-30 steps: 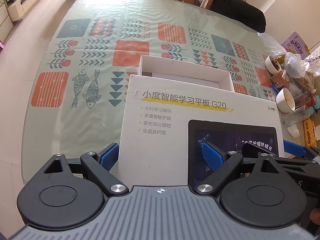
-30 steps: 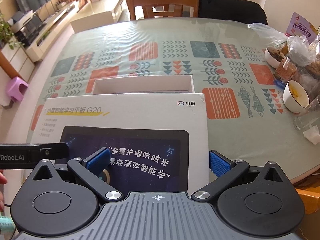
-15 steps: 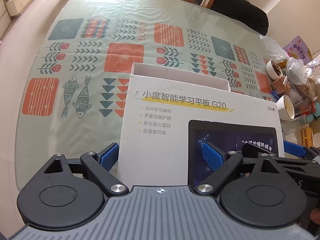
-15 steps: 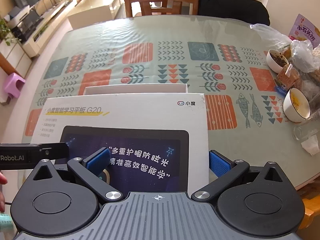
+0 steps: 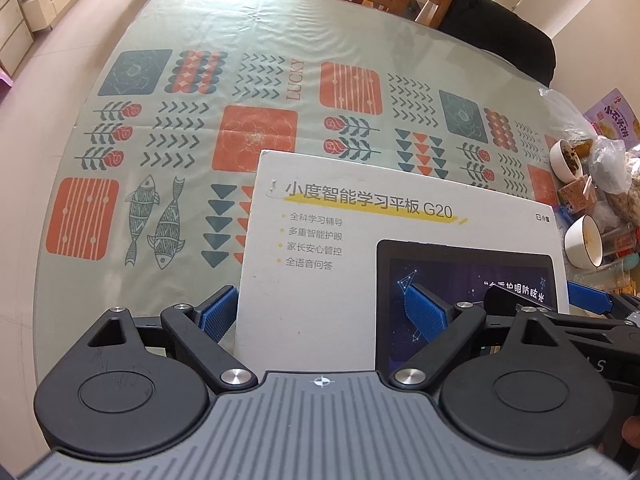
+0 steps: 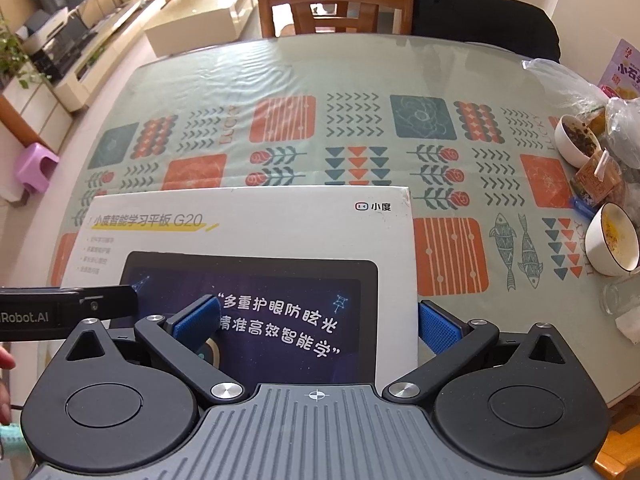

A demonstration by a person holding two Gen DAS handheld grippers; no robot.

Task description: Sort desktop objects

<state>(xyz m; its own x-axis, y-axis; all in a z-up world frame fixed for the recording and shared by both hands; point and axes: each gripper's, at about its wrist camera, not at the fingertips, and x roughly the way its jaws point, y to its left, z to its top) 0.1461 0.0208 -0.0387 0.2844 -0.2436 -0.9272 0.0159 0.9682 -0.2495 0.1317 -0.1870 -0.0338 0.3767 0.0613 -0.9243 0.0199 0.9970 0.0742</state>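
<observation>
A white tablet box lid (image 5: 360,248) with Chinese print and a tablet picture is held flat between both grippers. My left gripper (image 5: 320,312) is shut on its left end. My right gripper (image 6: 318,320) is shut on its right end, seen in the right wrist view with the lid (image 6: 256,232). The open white box base seen earlier is now hidden under the lid. The left gripper's body (image 6: 60,312) shows at the left of the right wrist view.
The table (image 5: 280,60) has a patterned cloth under glass. At its right edge stand two white bowls (image 6: 610,240), (image 6: 580,140), plastic bags (image 6: 568,80) and snack packs. A wooden chair (image 6: 332,0) and a black chair stand at the far side.
The lid has moved forward and down over the open box base, which showed beyond its far edge before and is now covered. Both grippers keep their hold.
</observation>
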